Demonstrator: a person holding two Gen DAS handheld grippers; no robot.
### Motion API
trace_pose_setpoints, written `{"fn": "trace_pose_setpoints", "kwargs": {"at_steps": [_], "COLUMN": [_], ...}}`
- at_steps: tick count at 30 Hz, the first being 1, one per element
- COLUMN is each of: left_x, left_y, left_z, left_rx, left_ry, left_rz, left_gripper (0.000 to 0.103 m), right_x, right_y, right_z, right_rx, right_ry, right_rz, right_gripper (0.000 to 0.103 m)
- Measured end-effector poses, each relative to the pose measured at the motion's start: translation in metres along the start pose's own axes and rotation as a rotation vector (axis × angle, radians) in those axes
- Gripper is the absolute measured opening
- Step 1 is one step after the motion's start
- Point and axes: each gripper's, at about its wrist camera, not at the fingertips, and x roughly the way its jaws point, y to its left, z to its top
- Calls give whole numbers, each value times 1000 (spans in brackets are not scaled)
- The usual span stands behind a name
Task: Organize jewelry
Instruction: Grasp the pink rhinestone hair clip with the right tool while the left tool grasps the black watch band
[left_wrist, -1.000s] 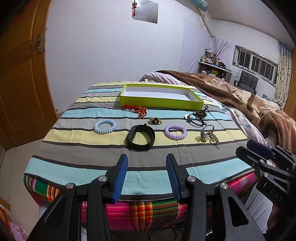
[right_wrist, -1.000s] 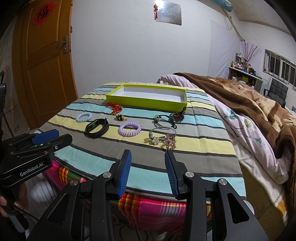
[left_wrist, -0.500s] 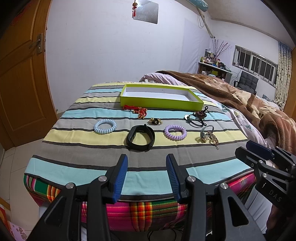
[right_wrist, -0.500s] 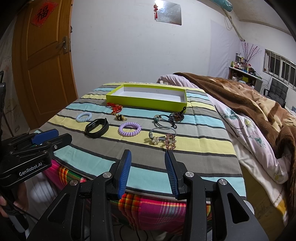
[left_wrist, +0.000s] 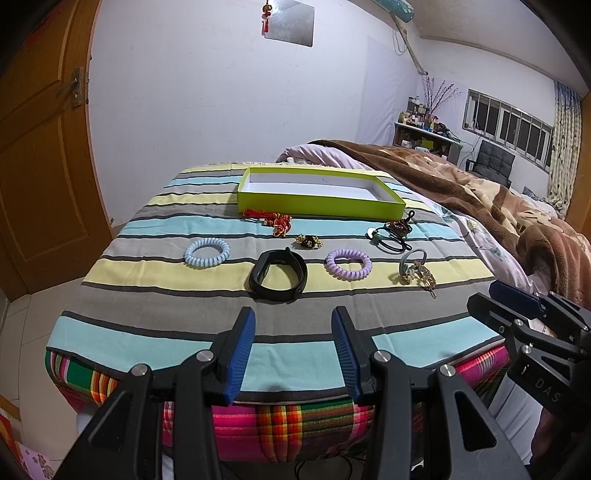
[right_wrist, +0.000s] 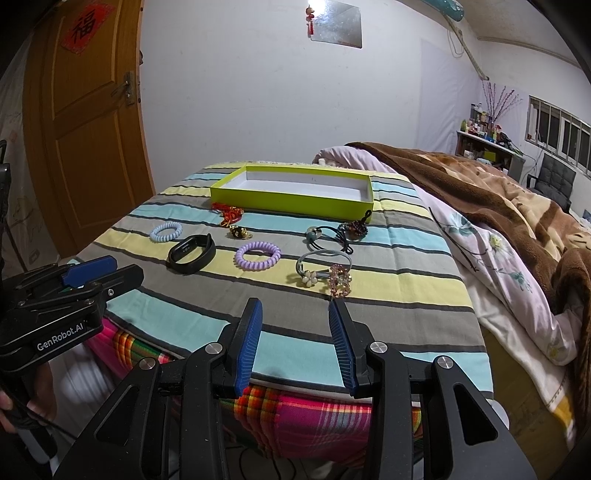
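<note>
Lying beyond the open left gripper (left_wrist: 292, 334): black band (left_wrist: 277, 275)

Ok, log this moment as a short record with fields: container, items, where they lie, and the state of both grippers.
container: green tray, white inside, nothing in it
surface: striped cloth over the table
items nearest the tray: red knot charm, gold charm, dark hair ties
items in nearer row: blue coil tie, black wristband, purple coil tie, grey flower tie
left gripper: open, holding nothing, short of the table edge
right gripper: open, holding nothing, short of the table edge
progress: no item in the tray yet
</note>
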Motion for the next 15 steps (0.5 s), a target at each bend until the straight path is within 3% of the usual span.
{"fn": "trace_pose_setpoints", "kwargs": {"at_steps": [15], "left_x": [40], "left_y": [24], "left_z": [16], "left_rx": [-59], "left_ry": [28], "left_rz": [5], "left_gripper": [45], "right_x": [35], "right_y": [-17], "right_z": [9], "right_rx": [28], "right_ry": [25], "right_rz": [-20], "right_gripper": [39]}}
